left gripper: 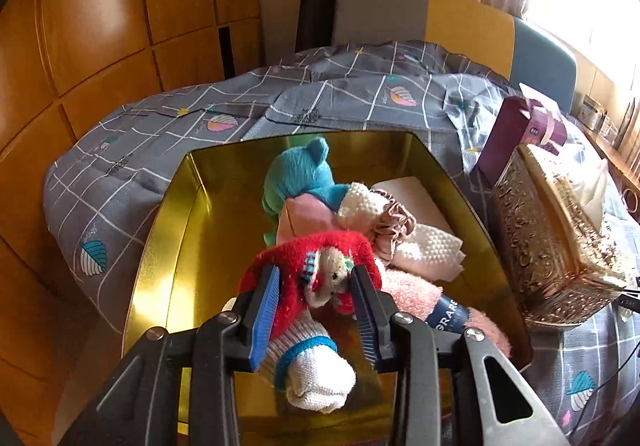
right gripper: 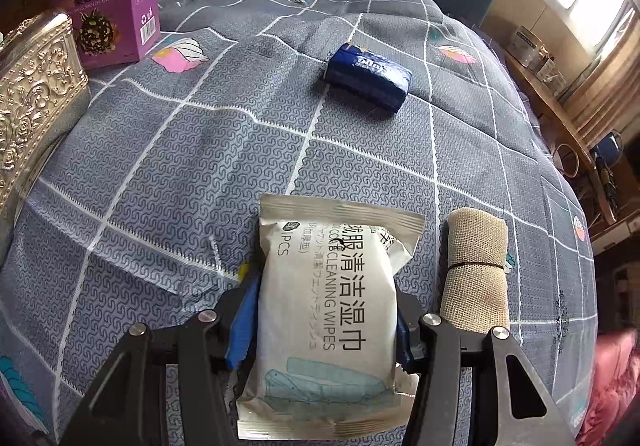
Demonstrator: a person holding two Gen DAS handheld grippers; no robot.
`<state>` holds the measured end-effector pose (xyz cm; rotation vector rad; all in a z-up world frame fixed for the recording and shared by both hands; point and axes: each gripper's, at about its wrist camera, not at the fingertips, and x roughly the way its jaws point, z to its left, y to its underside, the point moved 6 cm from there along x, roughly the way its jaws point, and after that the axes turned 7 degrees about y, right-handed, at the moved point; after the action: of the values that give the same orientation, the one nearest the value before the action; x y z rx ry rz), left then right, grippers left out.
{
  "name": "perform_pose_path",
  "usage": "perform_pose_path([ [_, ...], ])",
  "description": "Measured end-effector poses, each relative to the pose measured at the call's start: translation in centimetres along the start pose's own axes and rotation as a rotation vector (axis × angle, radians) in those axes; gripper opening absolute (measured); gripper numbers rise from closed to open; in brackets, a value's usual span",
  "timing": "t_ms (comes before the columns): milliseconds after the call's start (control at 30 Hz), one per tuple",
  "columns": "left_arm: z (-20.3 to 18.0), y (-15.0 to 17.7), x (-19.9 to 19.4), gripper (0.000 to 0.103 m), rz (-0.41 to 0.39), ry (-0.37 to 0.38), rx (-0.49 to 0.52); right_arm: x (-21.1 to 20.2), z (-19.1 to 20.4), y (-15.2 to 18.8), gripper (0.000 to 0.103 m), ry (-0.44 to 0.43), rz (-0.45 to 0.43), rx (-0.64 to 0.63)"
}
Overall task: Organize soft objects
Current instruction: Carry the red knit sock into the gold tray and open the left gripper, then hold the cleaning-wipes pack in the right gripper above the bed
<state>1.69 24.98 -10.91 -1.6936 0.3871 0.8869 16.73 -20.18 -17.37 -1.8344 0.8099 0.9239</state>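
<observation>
In the left wrist view a gold tin box (left gripper: 172, 246) sits on the bed, holding a blue plush bear (left gripper: 300, 173), a pink scrunchie (left gripper: 394, 226), white knitted cloth (left gripper: 428, 246) and a pink sock (left gripper: 412, 294). A red fuzzy sock (left gripper: 304, 250) with a small toy face and a white cuff lies on this pile. My left gripper (left gripper: 316, 274) stands open around it, its pads loosely beside the fuzz. In the right wrist view my right gripper (right gripper: 326, 298) is shut on a white pack of cleaning wipes (right gripper: 328, 306), just above the grey bedspread (right gripper: 180, 165).
An ornate metal tissue box (left gripper: 548, 238) and a purple carton (left gripper: 516, 133) stand right of the tin. On the bedspread lie a burlap roll (right gripper: 474, 270) beside the wipes and a blue tissue pack (right gripper: 368, 79) farther off. Wooden wardrobe doors rise at the left.
</observation>
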Motion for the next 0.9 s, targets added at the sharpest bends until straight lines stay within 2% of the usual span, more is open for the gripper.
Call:
perform_pose_path([
  [300, -0.2, -1.0, -1.9, 0.036, -0.052, 0.0, 0.011, 0.0, -0.1, 0.0, 0.056, 0.003, 0.0, 0.0],
  [667, -2.3, -1.3, -3.3, 0.036, -0.071, 0.042, 0.047, 0.2, -0.3, -0.5, 0.053, -0.009, 0.01, 0.0],
  [900, -4.4, -1.3, -3.8, 0.036, -0.069, 0.074, 0.089, 1.0, -0.8, -0.9, 0.055, -0.03, 0.031, 0.036],
])
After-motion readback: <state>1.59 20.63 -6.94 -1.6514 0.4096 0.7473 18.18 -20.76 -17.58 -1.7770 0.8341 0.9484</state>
